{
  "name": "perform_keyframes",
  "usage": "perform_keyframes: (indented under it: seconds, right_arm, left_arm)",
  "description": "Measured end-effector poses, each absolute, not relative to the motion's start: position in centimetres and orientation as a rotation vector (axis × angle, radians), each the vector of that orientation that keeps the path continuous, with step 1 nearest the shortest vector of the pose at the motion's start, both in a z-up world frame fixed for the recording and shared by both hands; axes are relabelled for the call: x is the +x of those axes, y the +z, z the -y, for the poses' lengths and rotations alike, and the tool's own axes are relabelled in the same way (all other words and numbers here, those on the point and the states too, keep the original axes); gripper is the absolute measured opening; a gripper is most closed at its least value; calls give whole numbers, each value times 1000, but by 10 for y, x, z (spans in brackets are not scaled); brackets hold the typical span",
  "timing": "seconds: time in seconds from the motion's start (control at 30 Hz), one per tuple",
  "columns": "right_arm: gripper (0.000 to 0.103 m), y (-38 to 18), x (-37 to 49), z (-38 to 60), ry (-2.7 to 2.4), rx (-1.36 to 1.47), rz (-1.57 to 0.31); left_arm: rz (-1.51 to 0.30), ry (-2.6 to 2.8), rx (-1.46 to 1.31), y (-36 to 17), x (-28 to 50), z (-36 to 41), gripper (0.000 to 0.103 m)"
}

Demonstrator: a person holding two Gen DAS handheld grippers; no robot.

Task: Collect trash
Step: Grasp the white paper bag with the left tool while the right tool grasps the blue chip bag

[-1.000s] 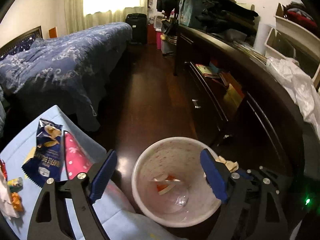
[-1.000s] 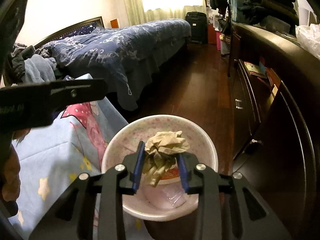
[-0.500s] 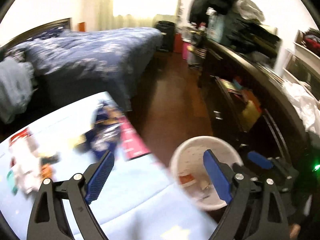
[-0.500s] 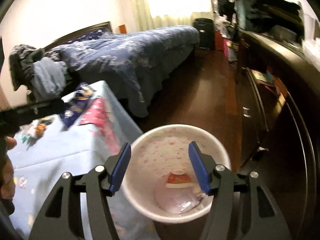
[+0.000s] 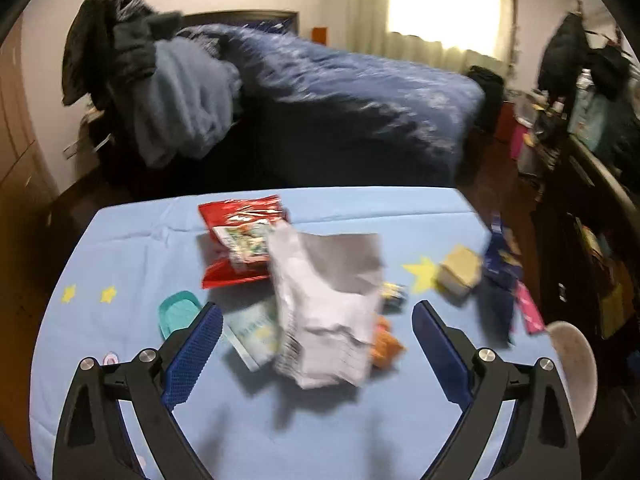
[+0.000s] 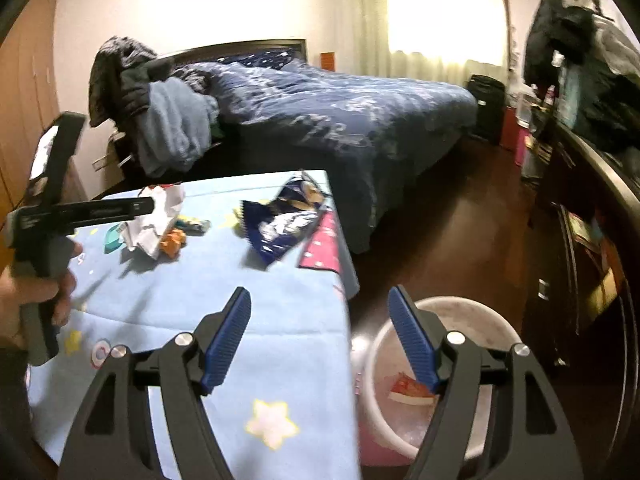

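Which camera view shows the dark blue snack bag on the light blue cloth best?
The right wrist view. There the dark blue snack bag lies whole and fairly sharp near the cloth's far edge, with its printed front visible. In the left wrist view the same bag sits at the right side, blurred and squeezed narrow.

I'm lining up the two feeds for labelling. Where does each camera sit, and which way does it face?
Left wrist: rides behind the left tongs, which are opening and empty, looking down at the blue table and the crumpled white wrapper; only its own fingers show.
Right wrist: rides behind the right tongs, also opening and empty, over the table edge and the bin; a hand gripping the left tool shows at left.
Both share the table, wrapper, bin and bed.
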State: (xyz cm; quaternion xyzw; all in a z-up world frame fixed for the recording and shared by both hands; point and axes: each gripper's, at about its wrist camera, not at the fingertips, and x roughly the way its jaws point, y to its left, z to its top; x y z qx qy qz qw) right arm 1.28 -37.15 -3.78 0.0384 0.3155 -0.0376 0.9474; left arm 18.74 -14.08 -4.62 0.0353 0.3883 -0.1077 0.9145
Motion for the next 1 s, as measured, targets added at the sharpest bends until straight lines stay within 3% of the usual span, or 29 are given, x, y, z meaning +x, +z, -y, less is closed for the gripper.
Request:
perform_keyframes:
  seconds: [0.17,0.27,0.37,0.4,0.43,0.67,0.77,0.8,1.0]
  right_arm:
    - [72,-38,52,368,-43,77,-663]
    - [72,-43,78,366,-46,68,-682]
    - [72,-50,101,361,-41,61,-710]
    - [72,-53,109,358,-29,61,-722]
    - [71,-55,116,356,-22,57,-736]
    - [58,-72,150,329,18,-22,-794]
    - [28,-83,166,322,5,-45,-838]
    - [10,-86,169,322,8,-43,-853]
    - [5,-79,159,311,18,-72,-804]
  left_arm:
    - [-831,-212,71,-63,210,140,89]
    - [-854,-222,92,-70,218,151,57]
    - [-882,-244,96,-78,224,157,43]
    - [-880,-242,99,-79,225,157,26]
    - [-877,-239,104,-79,225,157,23]
    - [-812,-192,83,-60,217,132,19]
    - [-786,-167,60,-48,213,114,19]
    - [-778,-164,52,-44,210,108,19]
    - [-745,-179,1,-23,190,84,19]
